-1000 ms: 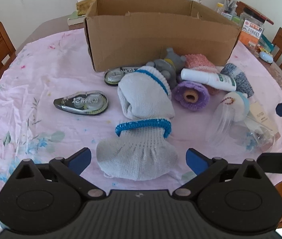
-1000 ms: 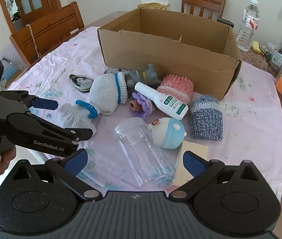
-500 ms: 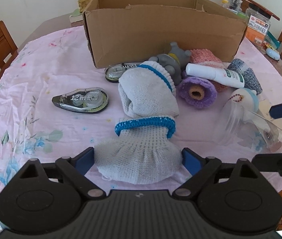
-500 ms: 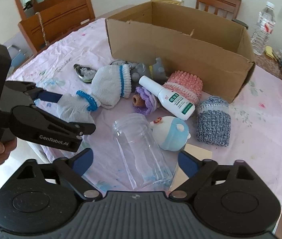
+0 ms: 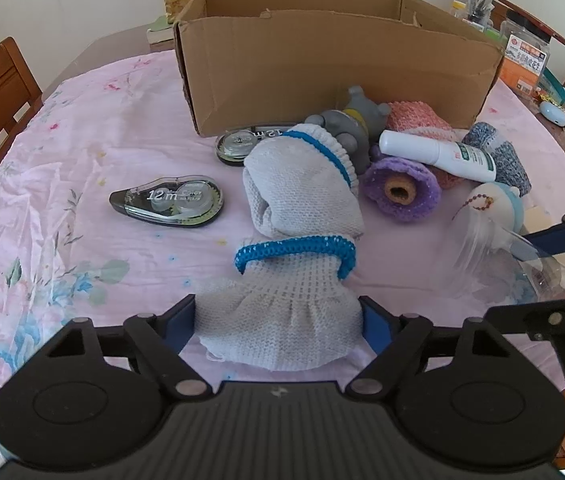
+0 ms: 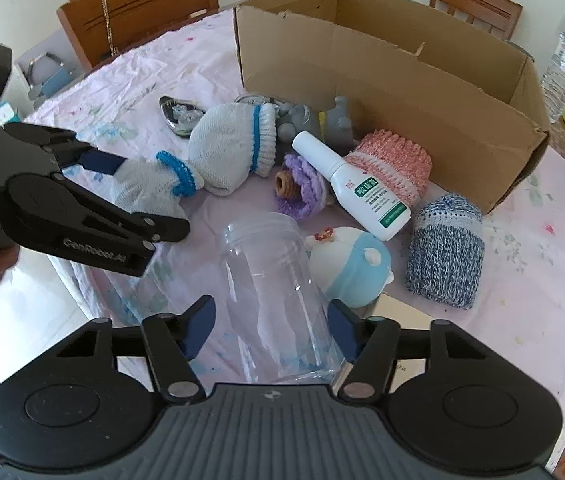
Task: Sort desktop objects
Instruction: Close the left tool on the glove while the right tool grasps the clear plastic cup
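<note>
With both grippers' jaws just closing, the left gripper pinches the white knit cover while the right gripper narrows around the clear jar (right pad touching, left not quite), which may squirt out sideways.

Tape dispenser on cloth — "12m" plain on clear case, smaller word beside it, seems "Color". Second dispenser by box — "12m" partly showing. Left gripper, side of arm — embossed "GenRobot.AI". White bottle — green label band, red and green Chinese print, too small to read. Orange-labelled jar at back — print illegible.
</note>
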{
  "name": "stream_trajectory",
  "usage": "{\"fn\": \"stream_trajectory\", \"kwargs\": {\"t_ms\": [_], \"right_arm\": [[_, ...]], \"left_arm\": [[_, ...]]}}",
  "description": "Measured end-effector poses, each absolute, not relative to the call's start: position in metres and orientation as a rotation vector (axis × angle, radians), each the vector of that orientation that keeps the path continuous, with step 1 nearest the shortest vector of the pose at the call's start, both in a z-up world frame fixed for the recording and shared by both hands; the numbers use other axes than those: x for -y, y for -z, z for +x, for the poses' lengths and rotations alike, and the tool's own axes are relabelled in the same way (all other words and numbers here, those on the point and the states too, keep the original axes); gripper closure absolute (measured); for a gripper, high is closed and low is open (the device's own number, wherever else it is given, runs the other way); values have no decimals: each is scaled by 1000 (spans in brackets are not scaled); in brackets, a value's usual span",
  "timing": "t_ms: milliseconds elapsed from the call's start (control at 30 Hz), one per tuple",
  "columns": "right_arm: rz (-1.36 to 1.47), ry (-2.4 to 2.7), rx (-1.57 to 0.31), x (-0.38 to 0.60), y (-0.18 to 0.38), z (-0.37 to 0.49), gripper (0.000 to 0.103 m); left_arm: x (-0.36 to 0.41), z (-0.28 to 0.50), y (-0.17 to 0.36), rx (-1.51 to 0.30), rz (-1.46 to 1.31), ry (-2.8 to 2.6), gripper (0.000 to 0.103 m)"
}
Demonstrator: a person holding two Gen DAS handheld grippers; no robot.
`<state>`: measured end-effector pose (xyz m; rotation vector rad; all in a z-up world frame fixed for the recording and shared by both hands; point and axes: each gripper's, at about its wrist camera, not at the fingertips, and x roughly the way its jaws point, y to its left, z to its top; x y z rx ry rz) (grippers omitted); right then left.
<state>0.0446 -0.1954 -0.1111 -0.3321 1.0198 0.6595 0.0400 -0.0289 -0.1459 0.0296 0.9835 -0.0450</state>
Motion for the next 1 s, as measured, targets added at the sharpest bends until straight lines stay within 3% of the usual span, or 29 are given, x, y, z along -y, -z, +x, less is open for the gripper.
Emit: {"fn": "stream_trajectory", "kwargs": {"t_ms": [267, 1000], "right_arm": [[-364, -675, -1013, 196, 111, 44, 42], [-365, -712, -957, 203, 83, 31, 46]], "left_arm": [[27, 37, 140, -983, 36, 48, 26], [31, 24, 102, -916, 77, 55, 27]]}}
